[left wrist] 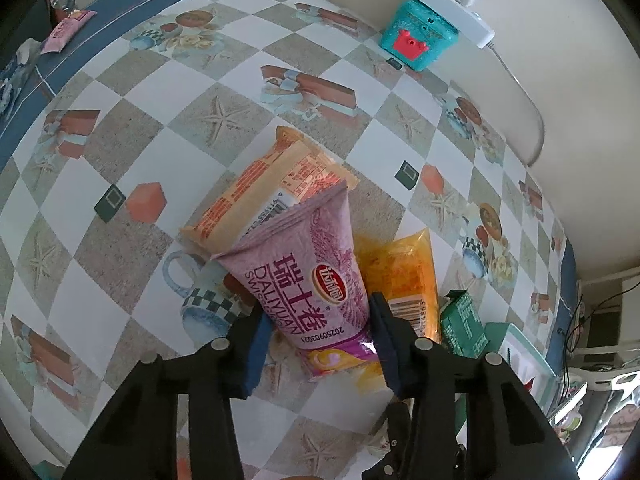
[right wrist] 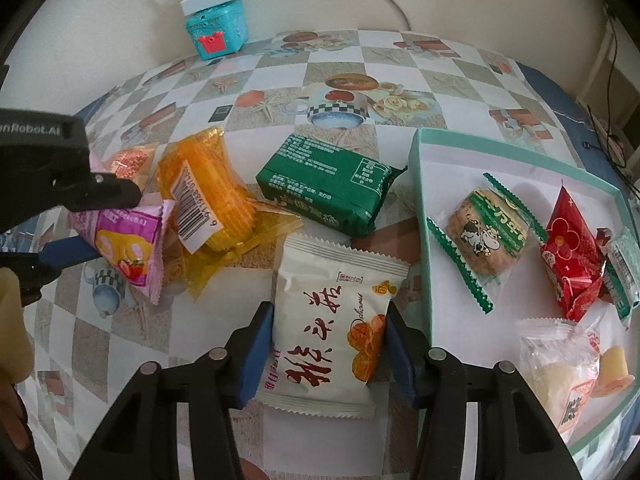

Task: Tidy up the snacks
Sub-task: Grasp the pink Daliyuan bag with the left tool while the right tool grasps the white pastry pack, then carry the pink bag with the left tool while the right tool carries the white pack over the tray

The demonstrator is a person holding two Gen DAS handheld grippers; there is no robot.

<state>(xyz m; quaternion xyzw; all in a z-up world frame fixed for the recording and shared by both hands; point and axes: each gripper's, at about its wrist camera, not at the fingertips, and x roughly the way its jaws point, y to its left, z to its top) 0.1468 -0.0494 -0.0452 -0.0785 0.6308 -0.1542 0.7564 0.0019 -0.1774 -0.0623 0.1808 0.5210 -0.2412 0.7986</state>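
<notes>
Low in your right wrist view, your right gripper (right wrist: 329, 344) pinches the white snack packet (right wrist: 328, 320), long axis pointing up-frame; the teal tray (right wrist: 424, 216) lies immediately right. Your left gripper (left wrist: 318, 344) clamps the purple packet (left wrist: 308, 280).

Readable print on the snack wrappers and on one gripper

On the purple snack pack (left wrist: 312, 280) I read "DALIYUAN", the characters 瑞士卷 and the number 20250903 followed by what looks like 21. The yellow pack (right wrist: 212, 196) has a barcode label whose digits begin 6 911988. I make out "Dahaoni", I think, on the white pack (right wrist: 332, 328). The left gripper (right wrist: 100, 220) body reads "nRobot.AI", cut off at the frame edge.
</notes>
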